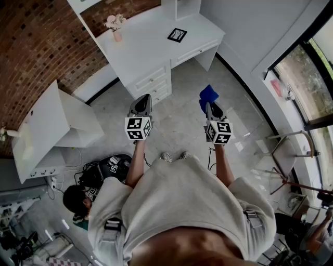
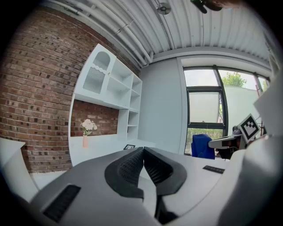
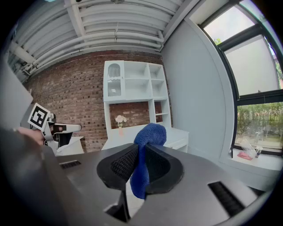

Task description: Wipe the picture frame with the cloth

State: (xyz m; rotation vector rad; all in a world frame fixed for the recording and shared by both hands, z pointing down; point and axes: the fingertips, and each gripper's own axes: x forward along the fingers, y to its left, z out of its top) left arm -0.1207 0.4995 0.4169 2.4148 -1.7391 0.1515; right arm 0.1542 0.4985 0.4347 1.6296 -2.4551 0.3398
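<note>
Two grippers: left gripper pinched tight, empty; right gripper squeezes blue cloth.
Picture frame: on white desk, 12 o'clock, far ahead.
Tip: step close, rub gently.

1. Open floor leads up to the white desk.
2. The desk top lies bare between flower vase and picture frame.
3. Shelving rises just behind the frame.
</note>
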